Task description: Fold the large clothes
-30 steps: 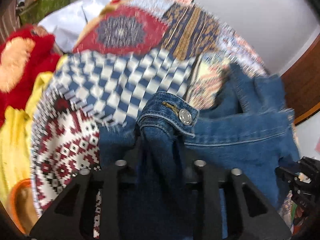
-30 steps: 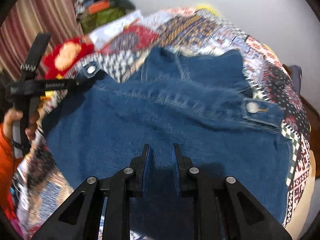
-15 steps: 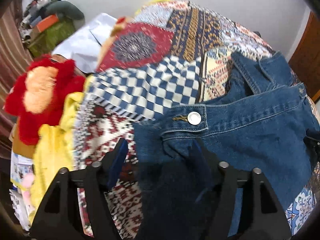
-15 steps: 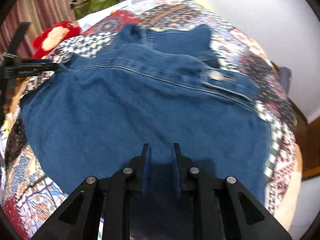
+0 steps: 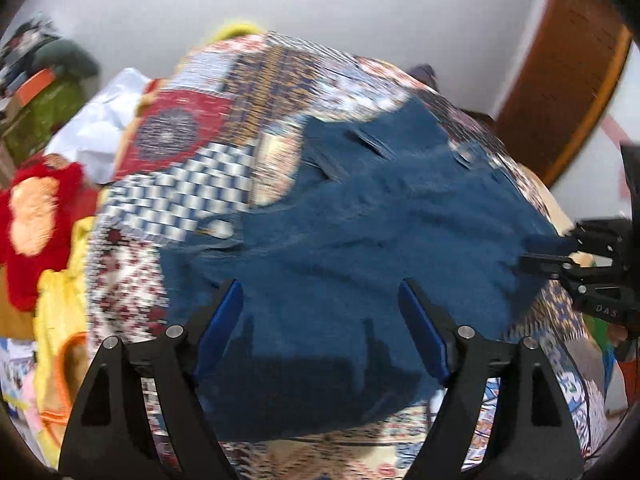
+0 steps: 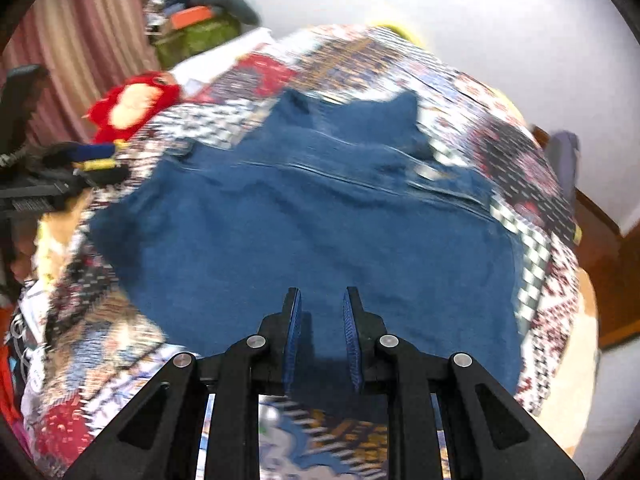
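Observation:
A blue denim jacket [image 5: 360, 248] lies spread flat on a patchwork bedspread [image 5: 280, 80], collar at the far side. It also fills the middle of the right wrist view [image 6: 320, 220]. My left gripper [image 5: 320, 300] is wide open and empty above the jacket's near edge. My right gripper [image 6: 319, 300] hovers above the near hem with a narrow gap between its fingers and no cloth in it. The right gripper also shows at the right edge of the left wrist view [image 5: 560, 256], and the left gripper at the left edge of the right wrist view [image 6: 60, 184].
A red and orange plush toy [image 5: 36, 216] and yellow cloth [image 5: 60, 300] lie to the left of the bed. A white sheet [image 5: 100, 140] and a green box [image 6: 192, 36] are at the far left. A wooden door frame [image 5: 560, 92] stands on the right.
My left gripper let go of the jacket's cuff and opened wide. My right gripper released the hem and opened slightly. The jacket settled flat on the bedspread.

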`<state>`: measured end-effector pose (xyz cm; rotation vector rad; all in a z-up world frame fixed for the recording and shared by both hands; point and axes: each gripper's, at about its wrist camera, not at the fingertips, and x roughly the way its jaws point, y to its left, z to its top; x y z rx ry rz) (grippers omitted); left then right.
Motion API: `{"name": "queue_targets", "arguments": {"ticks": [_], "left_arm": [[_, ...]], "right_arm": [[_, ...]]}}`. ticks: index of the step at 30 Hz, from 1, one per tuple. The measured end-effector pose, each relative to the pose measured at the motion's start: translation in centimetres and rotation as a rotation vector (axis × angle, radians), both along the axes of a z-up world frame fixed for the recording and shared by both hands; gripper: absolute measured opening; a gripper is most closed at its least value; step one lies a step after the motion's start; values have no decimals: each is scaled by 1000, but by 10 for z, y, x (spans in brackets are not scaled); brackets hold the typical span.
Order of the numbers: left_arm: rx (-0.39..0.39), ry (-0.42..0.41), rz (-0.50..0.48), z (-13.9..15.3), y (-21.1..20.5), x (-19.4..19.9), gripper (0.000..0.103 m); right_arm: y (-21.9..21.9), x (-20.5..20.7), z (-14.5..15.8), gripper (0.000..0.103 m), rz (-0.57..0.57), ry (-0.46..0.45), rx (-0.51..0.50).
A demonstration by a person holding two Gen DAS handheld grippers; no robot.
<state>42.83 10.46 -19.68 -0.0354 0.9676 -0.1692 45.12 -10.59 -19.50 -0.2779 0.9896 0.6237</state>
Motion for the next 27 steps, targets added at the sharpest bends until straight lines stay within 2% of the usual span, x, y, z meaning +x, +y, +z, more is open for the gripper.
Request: {"name": "queue_targets", "arguments": {"ticks": [4,8,12,14,19,22,25,27], "left_arm": [[34,46,-44,-25,-23,0,80],[91,114,-33,-56,-23,-1,80],[109,92,-13,-62,-9,-13,84],[123,94,27,-66,2,-19,87],[36,117,102,-71,33,-36,90],[55,106,154,-66,46,-48,90],[23,100,184,-61,60,-59,90],[52,91,215,-56,65,-65,90]], "right_arm": [[26,-8,-14,17,65,35,5],[35,-8,-43,17,88,58,-106],[18,-5,-54,17,71,28,-143],[3,-3,-55,17,58,28,-147],[-34,8,-51,17,-17,43,-115],[-57,9,-46,17,-57,67,-71],[-76,7,-43,17,-121,35,-119],[-93,7,-45,17,-172,28,-162]]}}
